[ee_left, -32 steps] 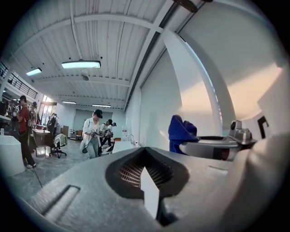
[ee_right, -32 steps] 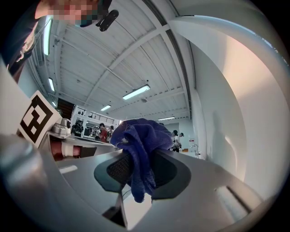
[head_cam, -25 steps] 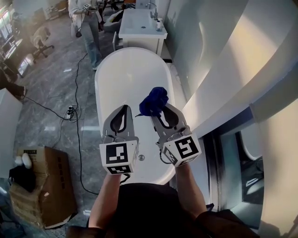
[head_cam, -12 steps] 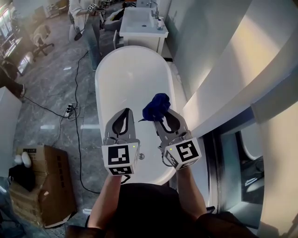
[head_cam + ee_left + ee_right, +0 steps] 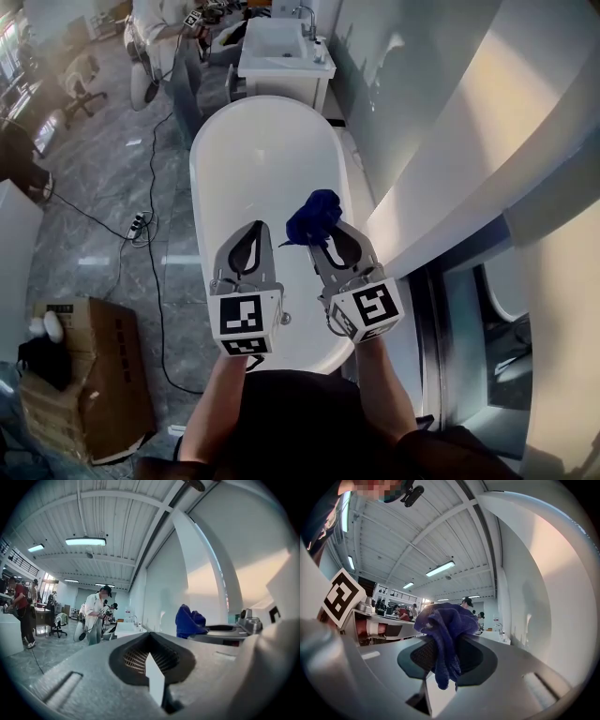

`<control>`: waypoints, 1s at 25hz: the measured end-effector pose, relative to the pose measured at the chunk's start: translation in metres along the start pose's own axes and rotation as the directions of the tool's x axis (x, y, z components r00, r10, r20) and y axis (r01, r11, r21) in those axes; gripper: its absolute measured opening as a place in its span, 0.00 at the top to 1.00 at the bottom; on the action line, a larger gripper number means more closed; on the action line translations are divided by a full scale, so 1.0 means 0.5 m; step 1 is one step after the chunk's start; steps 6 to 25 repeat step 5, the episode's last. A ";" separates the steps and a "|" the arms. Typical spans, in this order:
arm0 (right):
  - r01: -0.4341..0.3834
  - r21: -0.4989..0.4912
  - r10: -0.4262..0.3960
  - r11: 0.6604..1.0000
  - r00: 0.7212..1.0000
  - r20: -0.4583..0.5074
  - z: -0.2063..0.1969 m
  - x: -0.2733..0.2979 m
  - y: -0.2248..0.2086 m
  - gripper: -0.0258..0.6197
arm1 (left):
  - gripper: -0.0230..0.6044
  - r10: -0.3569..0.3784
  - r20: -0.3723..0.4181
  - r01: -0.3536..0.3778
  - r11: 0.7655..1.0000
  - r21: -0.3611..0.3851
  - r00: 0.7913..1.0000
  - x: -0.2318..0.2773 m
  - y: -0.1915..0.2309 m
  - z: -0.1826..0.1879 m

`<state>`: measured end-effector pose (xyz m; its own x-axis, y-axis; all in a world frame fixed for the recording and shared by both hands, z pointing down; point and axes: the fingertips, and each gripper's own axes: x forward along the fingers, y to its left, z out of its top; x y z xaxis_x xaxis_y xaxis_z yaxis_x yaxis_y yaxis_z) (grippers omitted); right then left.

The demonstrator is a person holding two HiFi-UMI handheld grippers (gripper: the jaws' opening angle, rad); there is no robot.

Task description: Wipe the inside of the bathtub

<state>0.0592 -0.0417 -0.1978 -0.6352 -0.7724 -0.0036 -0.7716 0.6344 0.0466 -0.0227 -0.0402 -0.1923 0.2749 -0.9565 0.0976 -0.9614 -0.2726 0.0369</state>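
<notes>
A white oval bathtub (image 5: 234,169) lies below me in the head view, running away from me. My right gripper (image 5: 323,232) is shut on a bunched blue cloth (image 5: 314,216), held above the tub's right side. In the right gripper view the blue cloth (image 5: 445,634) hangs pinched between the jaws. My left gripper (image 5: 248,236) hovers beside it over the tub's middle, jaws shut with nothing in them. From the left gripper view the blue cloth (image 5: 189,621) shows to the right.
A white vanity with sink (image 5: 279,52) stands beyond the tub's far end. A person (image 5: 161,42) stands at its left. A white curved wall (image 5: 450,141) runs along the right. A cardboard box (image 5: 80,375) and cables (image 5: 141,225) lie on the floor at left.
Both grippers drew slightly nearer to me over the tub, the cloth still held. The person by the vanity shifted left.
</notes>
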 end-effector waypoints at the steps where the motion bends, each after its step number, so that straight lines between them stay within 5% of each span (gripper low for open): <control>1: -0.001 0.001 0.001 1.000 1.000 0.000 0.002 0.000 0.000 0.78 | 0.96 -0.002 -0.001 0.002 1.000 0.001 1.000 0.001 -0.002 0.002; 25: -0.003 0.003 0.003 1.000 1.000 0.000 0.007 0.001 0.001 0.78 | 0.96 -0.003 -0.007 0.003 1.000 0.004 1.000 0.002 -0.004 0.003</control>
